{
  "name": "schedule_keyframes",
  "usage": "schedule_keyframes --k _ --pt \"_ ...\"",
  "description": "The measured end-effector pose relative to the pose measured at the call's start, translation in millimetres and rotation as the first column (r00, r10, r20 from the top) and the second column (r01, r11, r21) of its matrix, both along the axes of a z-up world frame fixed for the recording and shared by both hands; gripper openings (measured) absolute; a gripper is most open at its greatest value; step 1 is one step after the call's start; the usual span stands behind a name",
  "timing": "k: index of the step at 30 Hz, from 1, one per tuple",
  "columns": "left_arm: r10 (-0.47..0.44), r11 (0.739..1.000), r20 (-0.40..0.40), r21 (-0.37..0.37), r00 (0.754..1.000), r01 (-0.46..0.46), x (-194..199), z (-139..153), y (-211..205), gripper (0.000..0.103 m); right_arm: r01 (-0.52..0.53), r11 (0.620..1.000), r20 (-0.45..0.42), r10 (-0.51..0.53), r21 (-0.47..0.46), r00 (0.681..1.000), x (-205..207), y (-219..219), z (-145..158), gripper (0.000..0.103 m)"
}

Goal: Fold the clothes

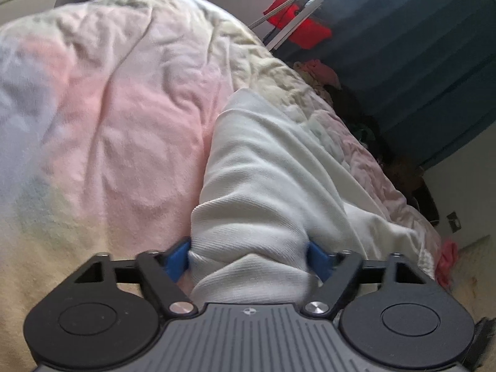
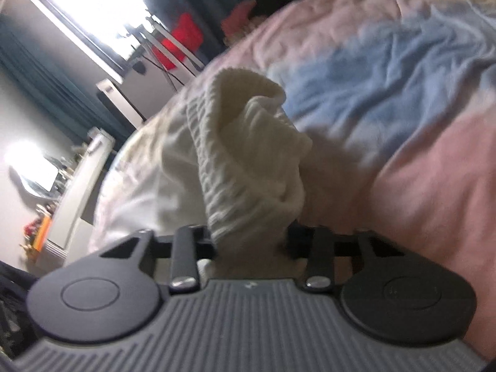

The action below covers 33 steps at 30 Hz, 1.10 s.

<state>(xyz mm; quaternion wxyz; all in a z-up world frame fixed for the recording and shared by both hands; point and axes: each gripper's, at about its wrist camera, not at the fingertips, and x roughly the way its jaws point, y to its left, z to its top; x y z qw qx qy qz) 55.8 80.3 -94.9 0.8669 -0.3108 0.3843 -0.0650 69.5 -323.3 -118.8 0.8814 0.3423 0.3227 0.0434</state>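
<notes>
Left gripper (image 1: 249,259) pinching bunched white garment (image 1: 272,167); right gripper (image 2: 251,241) clamped on its ribbed cream hem (image 2: 245,142), over pastel bedspread (image 1: 130,99).

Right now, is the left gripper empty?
No. The left gripper has bunched white garment between its blue pads, pinched on both sides.

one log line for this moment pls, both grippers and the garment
left gripper: shut on white garment | right gripper: shut on its ribbed edge | garment: bunched on pastel bedspread | fold: not yet done
</notes>
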Motion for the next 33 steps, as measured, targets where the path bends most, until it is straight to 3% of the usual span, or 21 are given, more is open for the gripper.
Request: schedule_keyframes --k 3,5,10,17,20,23,26,29,33 --pt "-0.012 1.000 0.047 0.007 0.999 0.012 -5 12 -3 0.058 0.008 1.000 0.038 -0.009 0.028 0.999 -10 -3 19 0.030" --pt "-0.020 0.999 0.059 -0.031 0.998 0.022 -7 23 -3 0.049 0.002 0.999 0.070 -0.004 0.037 0.998 -18 -7 38 0.029" --pt "-0.083 0.991 0.124 -0.097 0.989 0.095 2 70 -29 0.044 0.002 0.999 0.143 -0.009 0.051 0.990 -28 -40 91 0.028" --pt "-0.213 0.966 0.181 -0.107 0.960 0.234 92 126 -163 0.042 0.173 0.985 0.211 -0.171 0.007 0.962 7 -154 143 0.028" --pt "-0.265 0.958 0.234 -0.047 0.935 0.284 145 144 -243 0.042 0.273 0.962 0.223 -0.268 0.007 0.937 37 -211 154 0.028" --pt "-0.320 0.943 0.257 -0.009 0.912 0.333 201 147 -320 0.042 0.371 0.928 0.217 -0.367 0.024 0.904 69 -267 151 0.028" --pt "-0.375 0.924 0.257 0.029 0.891 0.381 252 131 -382 0.042 0.438 0.899 0.192 -0.431 0.009 0.881 96 -303 127 0.028" --pt "-0.420 0.905 0.221 0.028 0.880 0.424 284 94 -412 0.043 0.470 0.883 0.163 -0.464 0.004 0.870 114 -321 84 0.028" --pt "-0.478 0.877 0.147 0.032 0.866 0.479 301 33 -412 0.044 0.474 0.880 0.083 -0.475 0.027 0.876 107 -318 22 0.029"
